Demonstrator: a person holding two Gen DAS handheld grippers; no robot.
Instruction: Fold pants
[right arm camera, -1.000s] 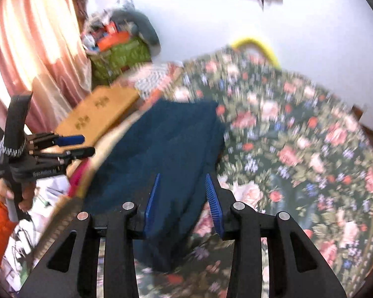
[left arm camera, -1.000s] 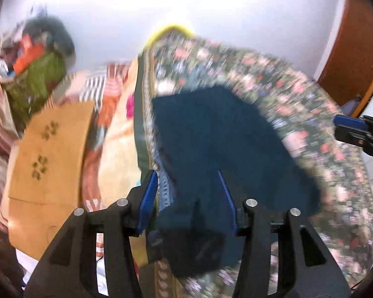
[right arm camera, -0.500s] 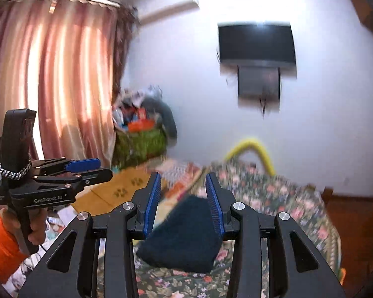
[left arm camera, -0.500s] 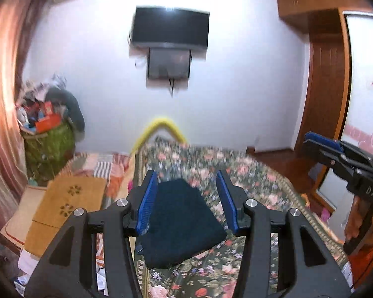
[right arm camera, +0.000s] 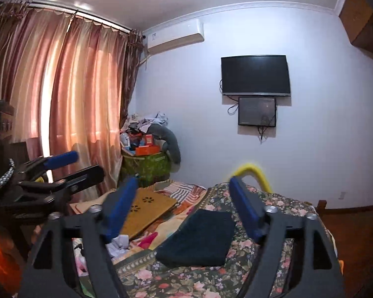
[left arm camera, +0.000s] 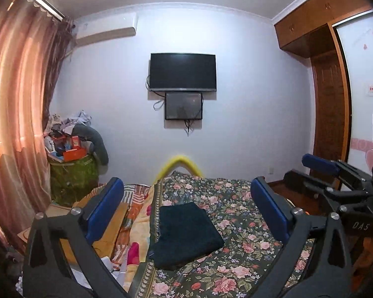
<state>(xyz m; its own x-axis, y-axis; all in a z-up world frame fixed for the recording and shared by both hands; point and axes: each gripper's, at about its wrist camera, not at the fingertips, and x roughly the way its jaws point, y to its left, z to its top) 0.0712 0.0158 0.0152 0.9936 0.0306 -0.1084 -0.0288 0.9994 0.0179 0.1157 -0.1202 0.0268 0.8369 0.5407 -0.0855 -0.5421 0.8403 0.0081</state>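
On the floral bedspread [left arm camera: 238, 226] lie folded pants [left arm camera: 186, 233] — both grippers opening, nothing between them.

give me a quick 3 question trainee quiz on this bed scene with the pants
1. True or false: the folded pants lie on the floral bedspread.
2. What is between the left tongs? A) pants B) nothing C) a box
3. What hangs on the wall above the small dark panel?

Key: 1 true. 2 B; both the left and the right tongs are opening, clear of the pants. 3 the television.
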